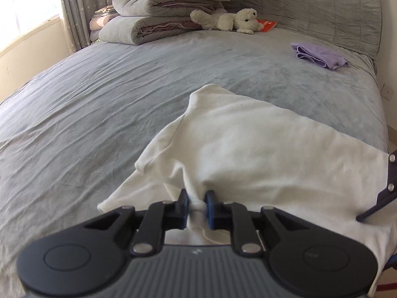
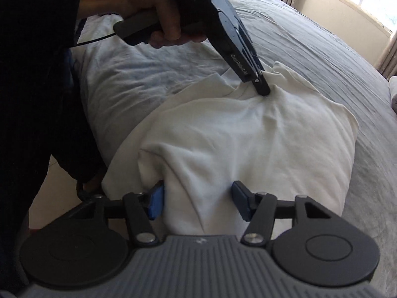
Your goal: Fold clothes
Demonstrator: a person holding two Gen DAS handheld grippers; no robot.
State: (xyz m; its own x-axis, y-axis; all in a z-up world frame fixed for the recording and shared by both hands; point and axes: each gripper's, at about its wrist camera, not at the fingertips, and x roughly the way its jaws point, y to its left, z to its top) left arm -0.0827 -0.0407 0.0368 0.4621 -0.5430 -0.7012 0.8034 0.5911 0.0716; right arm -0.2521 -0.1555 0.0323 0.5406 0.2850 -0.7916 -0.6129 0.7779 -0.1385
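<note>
While the white garment [image 1: 248, 149] lay bunched at the lower centre of the grey bed [image 1: 99, 99], the left tool [image 1: 197, 207] at the bottom middle of its view was pinched nearly shut on a fold of it. Further right, the right tool [image 2: 197, 204] stood partly open astride another ridge, pads not yet clearly pressing. Grasping was the step in hand; next, likely, the right tool should close, then both lift and spread the cloth.

The white garment [image 1: 260, 144] is soft matt knit cloth. The bed [image 1: 99, 94] wears a wrinkled grey matt sheet. The left claw [image 1: 197, 204] is matt black plastic with blue rubbery pads [image 1: 209, 206] and shiny metal rivets [image 1: 142, 248].
</note>
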